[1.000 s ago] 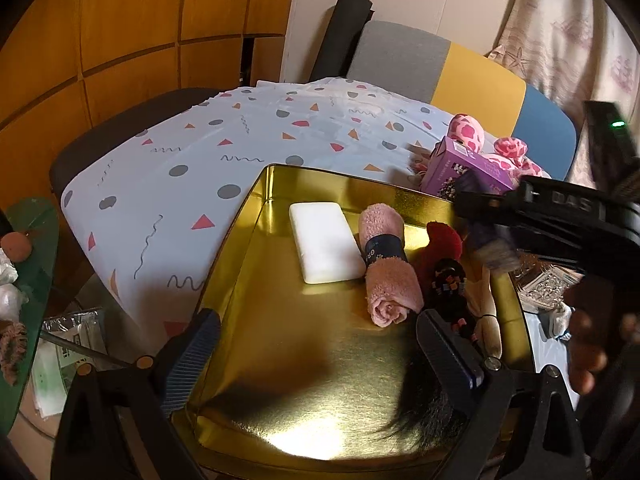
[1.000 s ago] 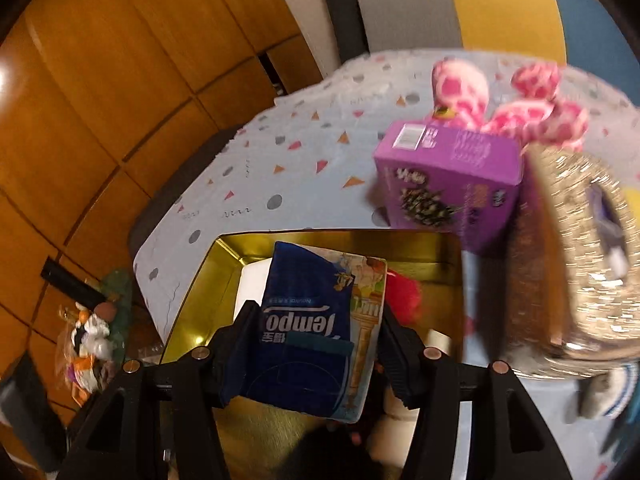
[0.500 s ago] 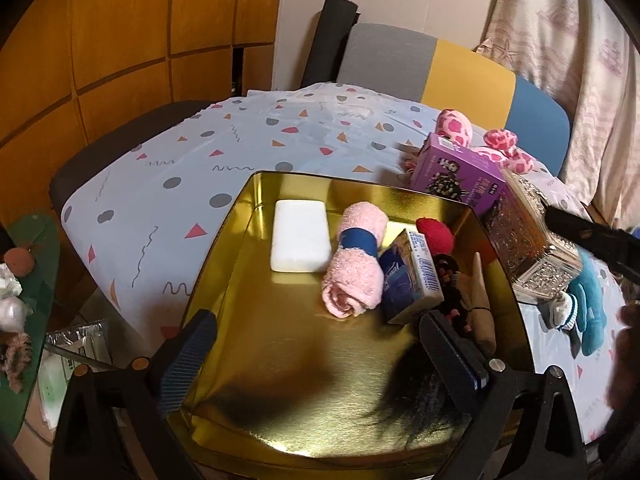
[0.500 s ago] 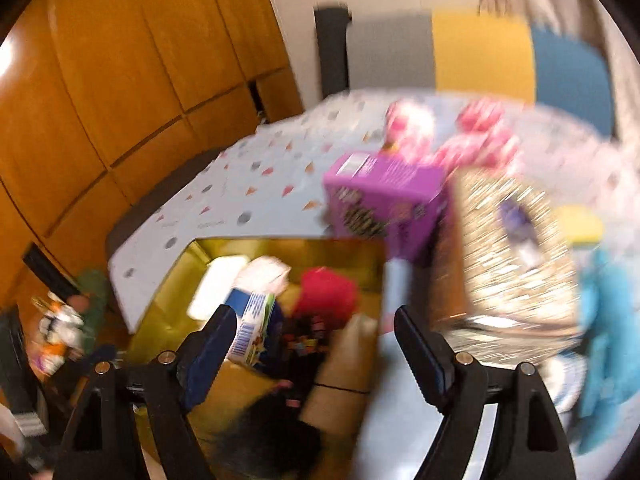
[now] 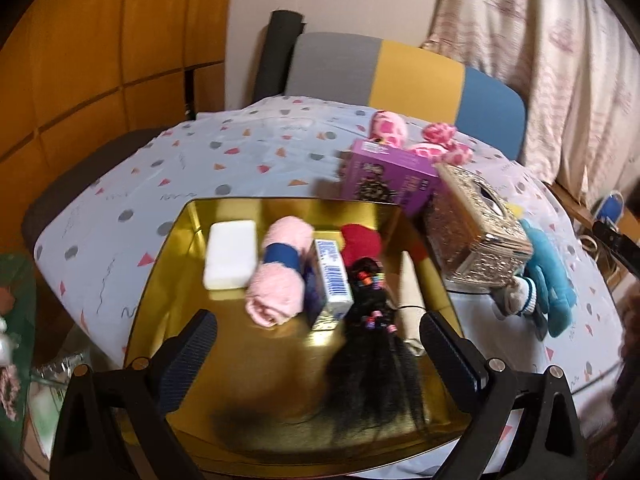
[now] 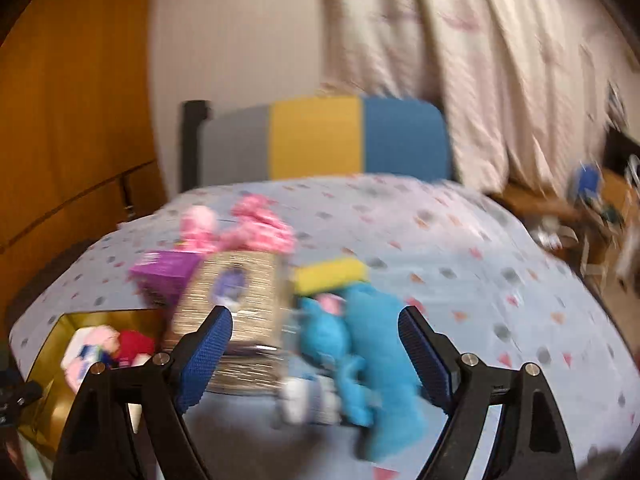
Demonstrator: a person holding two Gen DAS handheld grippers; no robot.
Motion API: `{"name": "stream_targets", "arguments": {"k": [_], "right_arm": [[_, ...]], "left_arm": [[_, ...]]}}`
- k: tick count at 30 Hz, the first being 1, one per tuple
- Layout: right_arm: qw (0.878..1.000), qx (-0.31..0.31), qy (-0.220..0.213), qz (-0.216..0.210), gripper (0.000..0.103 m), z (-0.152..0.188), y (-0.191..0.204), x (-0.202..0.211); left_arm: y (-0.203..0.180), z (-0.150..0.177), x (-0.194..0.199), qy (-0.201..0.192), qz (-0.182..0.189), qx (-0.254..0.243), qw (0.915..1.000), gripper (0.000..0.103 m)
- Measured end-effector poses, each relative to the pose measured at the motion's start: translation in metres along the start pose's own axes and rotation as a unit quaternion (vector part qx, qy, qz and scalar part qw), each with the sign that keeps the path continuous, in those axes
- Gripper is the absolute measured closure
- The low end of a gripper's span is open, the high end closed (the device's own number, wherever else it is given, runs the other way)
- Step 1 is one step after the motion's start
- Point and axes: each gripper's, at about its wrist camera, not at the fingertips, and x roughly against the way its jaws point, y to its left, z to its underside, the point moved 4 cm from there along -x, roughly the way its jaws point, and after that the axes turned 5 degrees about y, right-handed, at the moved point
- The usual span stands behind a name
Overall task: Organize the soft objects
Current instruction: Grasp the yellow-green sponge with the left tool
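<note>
Right tongs (image 6: 316, 354): just opened wide, empty, above blue plush (image 6: 376, 364) | left tongs (image 5: 318, 354): wide, empty

Counted against the one gold tray (image 5: 436, 276). Inside it: one white sponge block (image 5: 231, 254), one rolled pink towel (image 5: 280, 272), one tissue pack (image 5: 332, 280), one red plush piece (image 5: 360, 240), one black-haired doll (image 5: 372, 320). Outside it: one purple box (image 5: 388, 176), one glittery tissue box (image 5: 476, 224), one pink spotted plush (image 5: 412, 138), one blue plush (image 6: 376, 344), one yellow sponge (image 6: 330, 274).
</note>
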Motion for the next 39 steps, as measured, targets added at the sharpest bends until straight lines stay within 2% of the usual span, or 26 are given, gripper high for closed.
{"name": "stream_targets", "arguments": {"k": [4,7,10,13,15,20,22,23,27,34,39], "right_arm": [[0.997,-0.068,0.034,0.023,0.016,0.002,-0.07,-0.017],[0.989,-0.129,0.068,0.036,0.016,0.011,-0.121,-0.035],[0.974,-0.204,0.089,0.038,0.016,0.024,-0.163,-0.047],[0.954,-0.284,0.098,0.011,0.016,0.035,-0.189,-0.044],[0.947,-0.308,0.094,0.002,0.016,0.038,-0.196,-0.04],[0.94,-0.327,0.097,-0.022,0.016,0.041,-0.2,-0.038],[0.94,-0.325,0.099,-0.032,0.016,0.039,-0.197,-0.043],[0.94,-0.324,0.1,-0.037,0.016,0.039,-0.195,-0.043],[0.942,-0.313,0.105,-0.059,0.016,0.037,-0.187,-0.043],[0.941,-0.302,0.122,-0.096,0.016,0.036,-0.176,-0.049],[0.934,-0.305,0.143,-0.115,0.016,0.04,-0.172,-0.056]], "left_arm": [[-0.031,-0.005,0.003,-0.003,0.018,-0.049,0.9986,0.001],[-0.062,-0.015,0.007,-0.011,0.03,-0.102,0.9942,0.002],[-0.089,-0.034,0.013,-0.022,0.045,-0.135,0.9896,0.002],[-0.125,-0.059,0.013,-0.028,0.072,-0.187,0.9794,0.002],[-0.157,-0.078,0.011,-0.035,0.088,-0.236,0.9672,0.002],[-0.225,-0.116,-0.011,-0.03,0.114,-0.325,0.9384,0.002],[-0.25,-0.126,-0.025,-0.023,0.113,-0.357,0.9271,0.002],[-0.26,-0.13,-0.031,-0.019,0.109,-0.366,0.924,0.002],[-0.307,-0.143,-0.083,0.038,0.097,-0.413,0.9047,0.001],[-0.348,-0.15,-0.158,0.099,0.071,-0.471,0.8735,0.001],[-0.369,-0.147,-0.197,0.135,0.061,-0.529,0.8356,0.001]]}}
